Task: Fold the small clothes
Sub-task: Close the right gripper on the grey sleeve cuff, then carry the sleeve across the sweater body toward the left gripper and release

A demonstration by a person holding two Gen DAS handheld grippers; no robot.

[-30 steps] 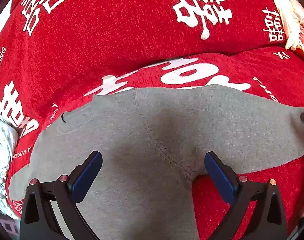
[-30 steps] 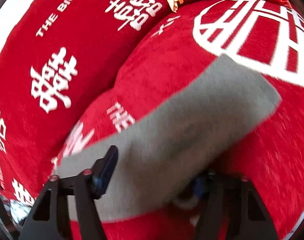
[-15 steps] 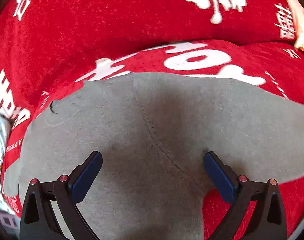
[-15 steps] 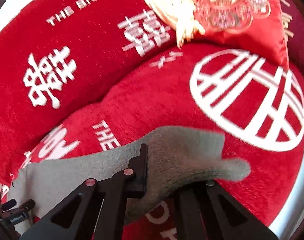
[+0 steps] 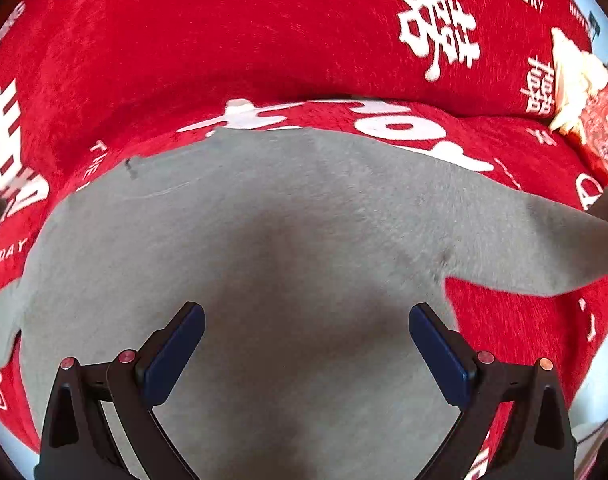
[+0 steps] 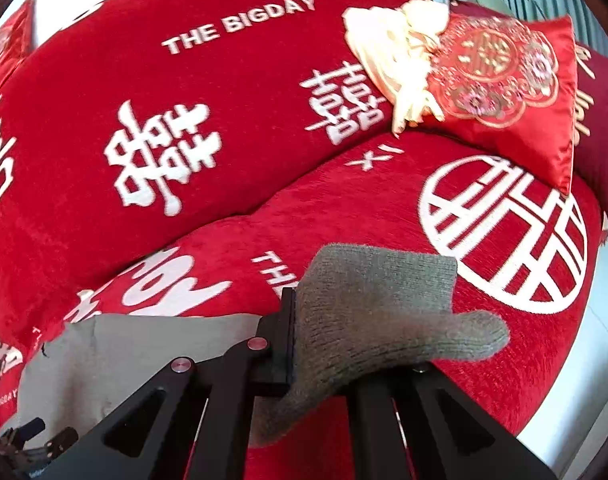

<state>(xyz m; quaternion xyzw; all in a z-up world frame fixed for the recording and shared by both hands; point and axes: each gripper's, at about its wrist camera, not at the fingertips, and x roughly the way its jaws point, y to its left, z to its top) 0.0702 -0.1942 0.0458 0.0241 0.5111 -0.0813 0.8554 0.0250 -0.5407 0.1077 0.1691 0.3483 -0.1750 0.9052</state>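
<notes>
A small grey knitted garment [image 5: 288, 240] lies spread on a red sofa seat. My left gripper [image 5: 305, 344] is open above its body, blue pads on either side, empty. The garment's right sleeve [image 5: 543, 248] stretches to the right edge of the left wrist view. My right gripper [image 6: 327, 344] is shut on that grey sleeve's cuff [image 6: 383, 304] and holds it lifted above the seat. The rest of the garment [image 6: 144, 344] shows flat at lower left in the right wrist view.
The red sofa cover [image 5: 224, 40] with white characters rises as a backrest behind. A red embroidered cushion [image 6: 499, 80] with a cream tassel [image 6: 391, 52] leans at the right end. The left gripper [image 6: 28, 440] shows at lower left.
My right gripper has closed on the sleeve cuff and raised it off the seat. My left gripper has moved a little forward and down over the garment's body, still open.
</notes>
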